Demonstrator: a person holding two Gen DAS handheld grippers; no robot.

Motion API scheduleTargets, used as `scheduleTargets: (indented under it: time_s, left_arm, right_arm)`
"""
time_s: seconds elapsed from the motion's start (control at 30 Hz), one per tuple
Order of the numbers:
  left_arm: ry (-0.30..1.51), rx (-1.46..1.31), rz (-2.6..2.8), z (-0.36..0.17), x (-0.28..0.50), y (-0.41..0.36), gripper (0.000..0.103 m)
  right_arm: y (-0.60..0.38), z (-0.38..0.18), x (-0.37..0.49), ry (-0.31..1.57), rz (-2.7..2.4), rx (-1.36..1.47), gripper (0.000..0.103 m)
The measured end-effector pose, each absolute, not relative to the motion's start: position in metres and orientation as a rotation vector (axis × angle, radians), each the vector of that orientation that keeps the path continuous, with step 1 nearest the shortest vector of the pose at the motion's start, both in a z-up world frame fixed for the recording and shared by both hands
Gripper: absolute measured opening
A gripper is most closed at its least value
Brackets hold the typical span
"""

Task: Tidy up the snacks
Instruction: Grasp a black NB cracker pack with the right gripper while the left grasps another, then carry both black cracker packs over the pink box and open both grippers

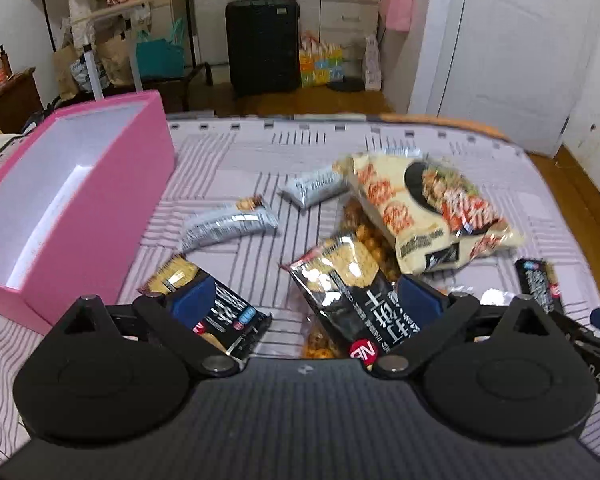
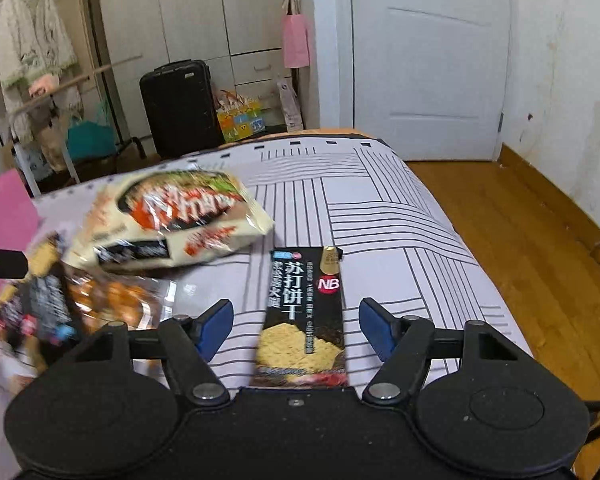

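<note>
Right gripper (image 2: 296, 328): jaws apart, blue pads clear on both sides of a black soda-cracker packet (image 2: 304, 320) that lies lengthwise between them on the striped bedsheet (image 2: 400, 216); the pads do not touch it. Left gripper (image 1: 304, 304): jaws wide apart, nothing pressed; a second black cracker packet (image 1: 340, 300) lies between the pads, resting partly on a clear bag of golden-brown puffed snacks (image 1: 370, 240). A third black packet (image 1: 216, 308) lies partly under the left pad.

Beyond these, in the left wrist view: two silver-grey small packets (image 1: 228, 226) and (image 1: 314, 186) lie apart on the sheet; a large cream snack bag with red lettering (image 1: 428, 208) overlaps the far end of the puffed snacks. At the right edge, another black packet (image 1: 538, 284) lies beside the tip of the right gripper.

Pink box (image 1: 80, 200): open, white inside, nothing visible in it, standing at the left of the bed, apart from all the snacks.

Background: black suitcase (image 2: 180, 108), white door (image 2: 428, 60), wooden floor (image 2: 520, 220).
</note>
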State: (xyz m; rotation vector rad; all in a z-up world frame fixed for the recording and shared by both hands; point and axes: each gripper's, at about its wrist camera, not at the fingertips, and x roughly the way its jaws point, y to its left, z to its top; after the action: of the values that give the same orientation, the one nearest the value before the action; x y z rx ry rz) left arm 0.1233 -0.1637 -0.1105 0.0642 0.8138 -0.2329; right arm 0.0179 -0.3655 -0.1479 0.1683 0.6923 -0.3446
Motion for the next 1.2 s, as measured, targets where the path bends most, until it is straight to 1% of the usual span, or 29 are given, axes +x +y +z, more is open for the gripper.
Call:
scheduleTargets:
  time_s: [0.2,0.37,0.4,0.43,0.47,0.53,0.57,0.8,0.87,1.2]
  left_arm:
    - [0.909,-0.017,-0.227,-0.134,0.126,-0.172,0.099]
    - [0.91,-0.056,-0.2,-0.144,0.124,-0.178,0.099]
    - [0.909,-0.063,-0.198,-0.146,0.123,-0.179,0.099]
    - [0.912,-0.065,-0.202,-0.147,0.123,-0.18,0.093]
    - [0.915,-0.073,-0.218,-0.148,0.122,-0.18,0.089]
    - [0.916,-0.108,-0.249,-0.151,0.12,-0.178,0.072]
    - [0.915,-0.115,-0.255,-0.151,0.119,-0.178,0.068]
    - [0.922,-0.108,-0.276,-0.146,0.123,-0.168,0.062]
    - [0.925,-0.118,-0.285,-0.145,0.123,-0.161,0.057]
    - [0.925,-0.141,-0.323,-0.135,0.118,-0.132,0.056]
  right_arm:
    - [-0.375,-0.169,0.035,0.726,-0.318,0.181,0.073]
    - [-0.38,-0.179,0.041,0.713,-0.349,0.204,0.073]
    - [-0.38,-0.18,0.042,0.707,-0.348,0.201,0.06]
    - [-0.379,-0.179,0.041,0.694,-0.341,0.198,0.056]
    - [-0.378,-0.179,0.04,0.69,-0.339,0.195,0.055]
    - [-0.376,-0.178,0.038,0.687,-0.344,0.195,0.054]
    - [-0.376,-0.178,0.037,0.685,-0.344,0.195,0.054]
    - [-0.37,-0.17,0.028,0.682,-0.367,0.184,0.054]
    - [-0.367,-0.164,0.025,0.685,-0.365,0.174,0.054]
    - [-0.342,-0.129,0.007,0.686,-0.267,0.159,0.054]
